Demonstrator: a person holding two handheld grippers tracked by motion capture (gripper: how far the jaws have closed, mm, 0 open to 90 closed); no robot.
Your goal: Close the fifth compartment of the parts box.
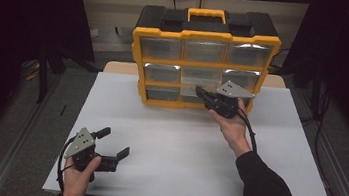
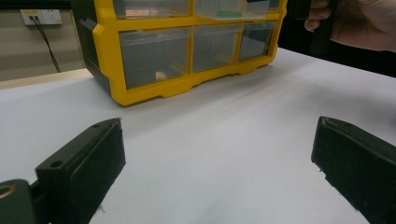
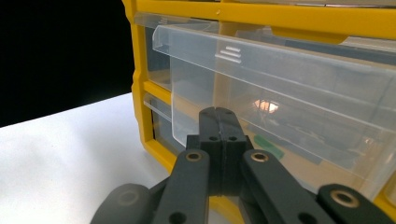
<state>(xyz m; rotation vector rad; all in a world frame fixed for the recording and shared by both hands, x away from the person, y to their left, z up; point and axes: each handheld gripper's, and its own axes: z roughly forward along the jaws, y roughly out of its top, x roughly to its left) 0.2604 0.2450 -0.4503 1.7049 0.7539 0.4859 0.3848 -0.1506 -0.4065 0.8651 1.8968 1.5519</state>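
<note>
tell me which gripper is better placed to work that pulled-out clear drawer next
Right. The right gripper is at the organizer, its jaws shut and right up against the partly pulled-out clear drawer. The left gripper sits open low over the table, well short of the organizer.

- Left claw [image 1: 115,142]: black, grey three-cornered plate, black cable.
- Right claw [image 1: 198,90]: black, brass-coloured pivot rivets, grey plate with dark holes.
- Black sleeve [image 1: 267,190].
</note>
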